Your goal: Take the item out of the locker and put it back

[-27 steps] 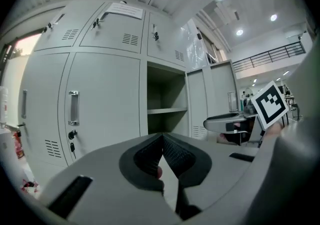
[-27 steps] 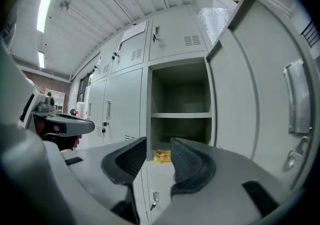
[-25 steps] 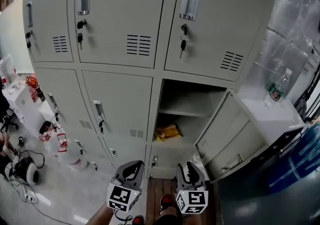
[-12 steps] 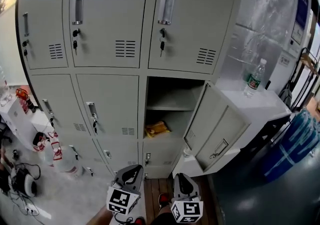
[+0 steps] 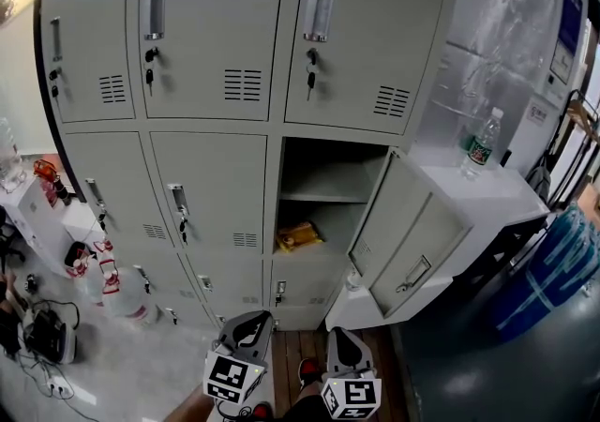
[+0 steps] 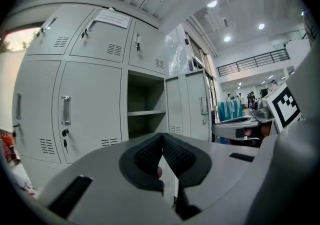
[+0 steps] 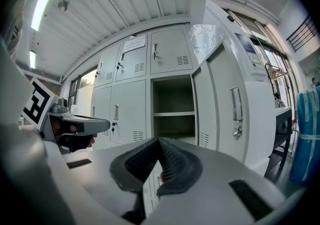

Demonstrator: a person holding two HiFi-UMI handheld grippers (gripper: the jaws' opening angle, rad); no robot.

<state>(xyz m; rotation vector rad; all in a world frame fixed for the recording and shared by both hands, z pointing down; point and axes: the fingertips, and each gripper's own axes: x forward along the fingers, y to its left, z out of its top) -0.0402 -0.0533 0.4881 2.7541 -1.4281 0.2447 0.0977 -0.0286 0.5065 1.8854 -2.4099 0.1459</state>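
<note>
The open locker (image 5: 330, 188) is in the lower row of a grey locker bank, and its door (image 5: 412, 244) swings out to the right. A yellow packet (image 5: 298, 236) lies on the locker's lower level. Both grippers hang low in the head view, well back from the lockers. My left gripper (image 5: 251, 319) (image 6: 161, 138) is shut with nothing in it. My right gripper (image 5: 342, 336) (image 7: 159, 141) has just been closing and is shut, nothing between its pads. Both gripper views face the open locker (image 6: 145, 111) (image 7: 174, 109), where the packet is hidden.
A white side cabinet (image 5: 492, 195) with a water bottle (image 5: 481, 142) stands right of the open door. A blue bin (image 5: 562, 261) sits further right. Spray bottles (image 5: 103, 270) and cables (image 5: 37, 336) litter the floor at the left. Shoes (image 5: 309, 373) show below the grippers.
The right gripper's jaws went from apart to closed. The lockers now sit farther away and lower in the head view, and both grippers have drifted slightly.
</note>
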